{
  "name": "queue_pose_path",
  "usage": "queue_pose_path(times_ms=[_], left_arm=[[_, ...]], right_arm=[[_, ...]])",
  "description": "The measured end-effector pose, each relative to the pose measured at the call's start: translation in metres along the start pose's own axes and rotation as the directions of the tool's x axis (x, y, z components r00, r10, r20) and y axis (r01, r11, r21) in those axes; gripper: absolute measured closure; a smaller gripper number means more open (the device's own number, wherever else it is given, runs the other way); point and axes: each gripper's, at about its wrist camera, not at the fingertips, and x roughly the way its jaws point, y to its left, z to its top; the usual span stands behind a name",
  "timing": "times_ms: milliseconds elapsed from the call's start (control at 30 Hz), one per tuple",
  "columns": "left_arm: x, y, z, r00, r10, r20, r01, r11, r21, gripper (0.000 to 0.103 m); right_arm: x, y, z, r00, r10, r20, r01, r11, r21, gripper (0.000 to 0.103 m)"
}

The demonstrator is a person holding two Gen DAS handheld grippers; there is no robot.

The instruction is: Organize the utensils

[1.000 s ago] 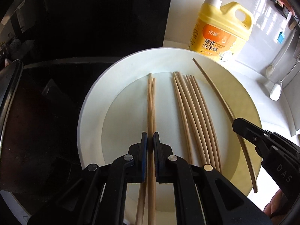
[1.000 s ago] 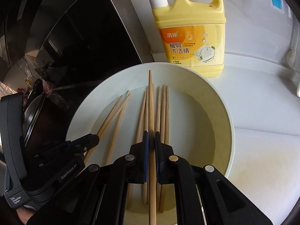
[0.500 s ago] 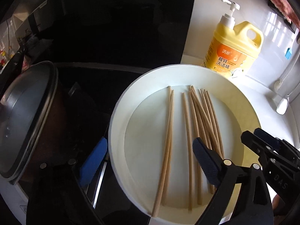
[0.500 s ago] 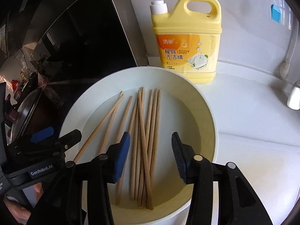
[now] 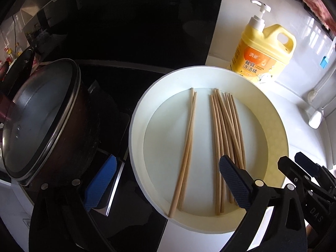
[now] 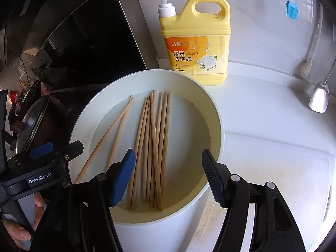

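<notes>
A white round dish (image 5: 136, 126) (image 6: 218, 130) holds wooden chopsticks lying flat. One pair (image 5: 187, 145) (image 6: 113, 134) lies apart on the left. A bundle of several chopsticks (image 5: 226, 130) (image 6: 153, 142) lies to its right, some crossing. My left gripper (image 5: 166, 174) hovers over the dish's near edge above the pair, its jaws still opening and touching nothing. My right gripper (image 6: 169, 163) hovers above the bundle's near ends, jaws opening, pads clear of the sticks. Each gripper also shows in the other's view: the right gripper (image 5: 293, 159), the left gripper (image 6: 61, 148).
A yellow pump bottle of dish soap (image 5: 262, 56) (image 6: 195, 48) stands behind the dish. A dark pot with a glass lid (image 5: 40, 117) sits left on the black stove. A white board (image 6: 273, 168) lies to the right. A ladle (image 6: 319, 96) and a blue brush (image 6: 292, 8) hang there.
Both grippers were shut on chopsticks; both have opened and let go. The released sticks now lie in the dish, and both grippers have pulled back and up.
</notes>
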Motion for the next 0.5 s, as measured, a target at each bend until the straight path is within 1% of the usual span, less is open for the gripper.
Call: queue_pose_path(times_ms=[300,500], left_arm=[[-0.018,-0.006,-0.008,1.0,-0.01,0.005,0.01,1.0,0.015,0.007],[-0.029,-0.011,-0.013,1.0,0.013,-0.003,-0.013,0.999,0.035,0.007]], right_arm=[[-0.01,0.003,-0.001,1.0,-0.007,-0.009,0.007,1.0,0.009,0.038],[-0.018,0.003,-0.002,1.0,-0.02,-0.02,0.021,1.0,0.022,0.036]])
